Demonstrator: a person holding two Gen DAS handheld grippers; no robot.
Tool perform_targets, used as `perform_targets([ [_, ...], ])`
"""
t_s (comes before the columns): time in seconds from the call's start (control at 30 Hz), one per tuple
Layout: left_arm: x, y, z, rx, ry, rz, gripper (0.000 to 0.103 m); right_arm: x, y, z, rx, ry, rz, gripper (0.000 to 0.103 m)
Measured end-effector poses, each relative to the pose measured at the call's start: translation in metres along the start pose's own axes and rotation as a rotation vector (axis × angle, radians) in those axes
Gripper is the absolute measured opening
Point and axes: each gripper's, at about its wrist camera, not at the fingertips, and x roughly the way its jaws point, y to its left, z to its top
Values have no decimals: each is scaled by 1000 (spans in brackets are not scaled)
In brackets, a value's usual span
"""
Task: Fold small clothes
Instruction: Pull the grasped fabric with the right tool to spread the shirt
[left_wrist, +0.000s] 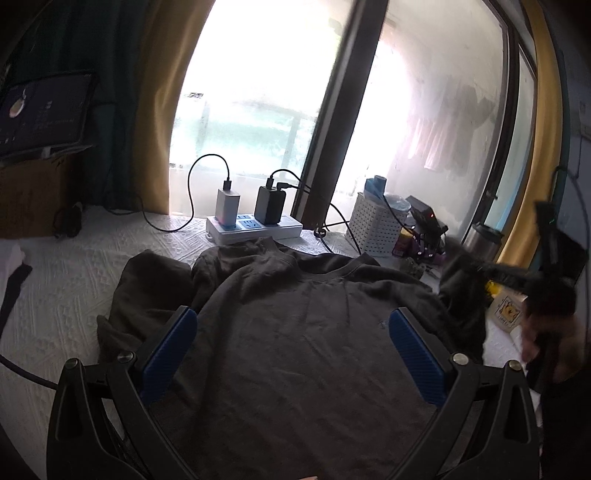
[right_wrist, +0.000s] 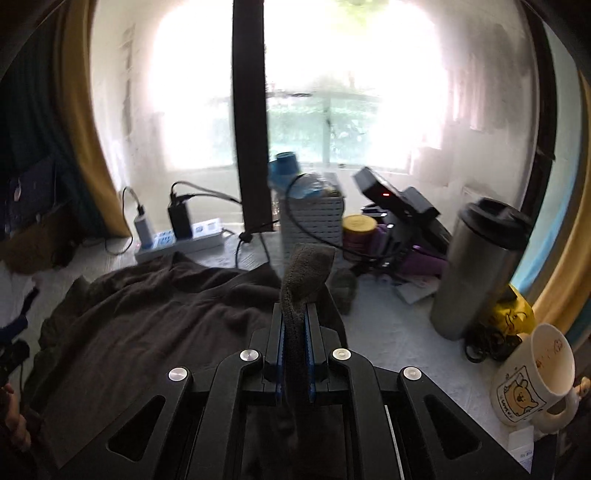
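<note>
A dark grey-brown sweatshirt lies face up on the white textured cloth, its collar toward the window. My left gripper hovers over its chest, open, the blue pads wide apart with nothing pinched. In the right wrist view my right gripper is shut on the cuff of the sweatshirt's sleeve, which sticks up past the fingertips. The garment's body spreads out to the left of it. From the left wrist view the right gripper appears blurred at the far right, holding the lifted sleeve.
A white power strip with two chargers and cables sits past the collar. A white perforated basket, a steel tumbler, a bear-print mug, a yellow tin and black devices crowd the right side. Window and curtains behind.
</note>
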Motion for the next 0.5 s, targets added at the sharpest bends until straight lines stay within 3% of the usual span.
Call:
perform_targets([
  [0.2,-14,12,0,-35,-15,-39,102,34,56,-16,-100,136,60,9],
  [0.4,-20,17,-3,-50,-13,-60,102,82,99,-50,-241,369,109,10],
  [0.5,-22,18,-3,-53,-11,-57,102,79,102,-51,-256,364,92,10],
])
